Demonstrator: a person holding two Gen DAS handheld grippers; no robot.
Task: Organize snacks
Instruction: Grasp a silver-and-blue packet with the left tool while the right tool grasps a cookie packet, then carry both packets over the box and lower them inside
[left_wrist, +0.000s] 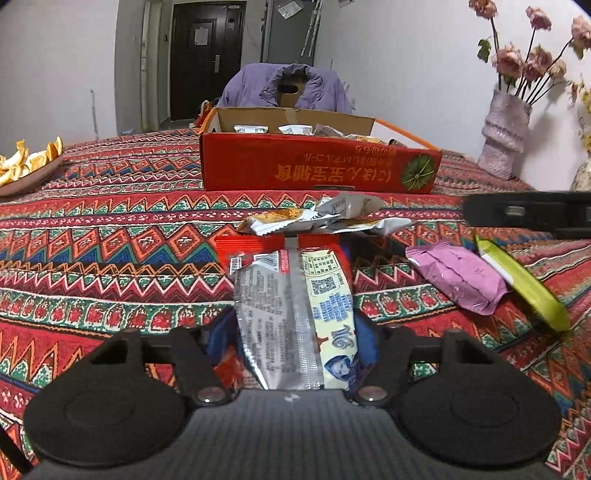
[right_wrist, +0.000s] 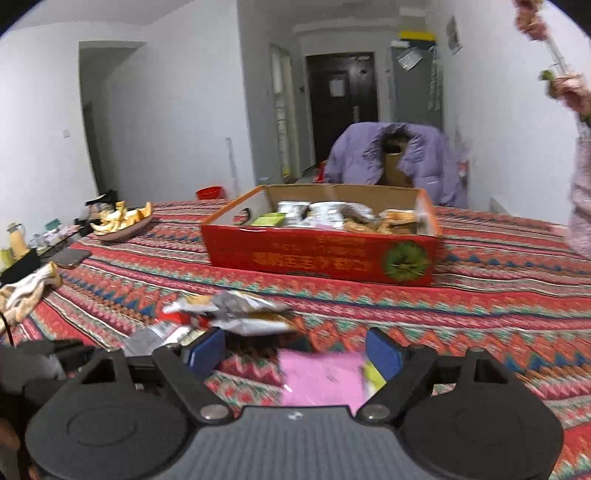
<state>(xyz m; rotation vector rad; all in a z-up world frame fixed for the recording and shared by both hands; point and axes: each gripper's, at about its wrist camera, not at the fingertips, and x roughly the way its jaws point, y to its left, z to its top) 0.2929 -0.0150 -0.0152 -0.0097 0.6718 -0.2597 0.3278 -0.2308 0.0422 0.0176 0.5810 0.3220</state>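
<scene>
Pads of left claw (left_wrist: 293, 332) pinch red-and-silver snack packet (left_wrist: 291, 295).

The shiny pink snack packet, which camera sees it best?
The left wrist view: the shiny pink snack packet lies sharp and whole on the patterned tablecloth. The right wrist view shows it blurred, partly cut off, between that gripper's fingers.

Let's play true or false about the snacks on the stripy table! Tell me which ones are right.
1. The red box already has snacks inside. True.
2. The left gripper has a silver and red packet between its fingers. True.
3. The pink packet is inside the box. False: it lies on the tablecloth, between the right gripper's open fingers.
4. The vase holds yellow sunflowers. False: pink flowers.
</scene>
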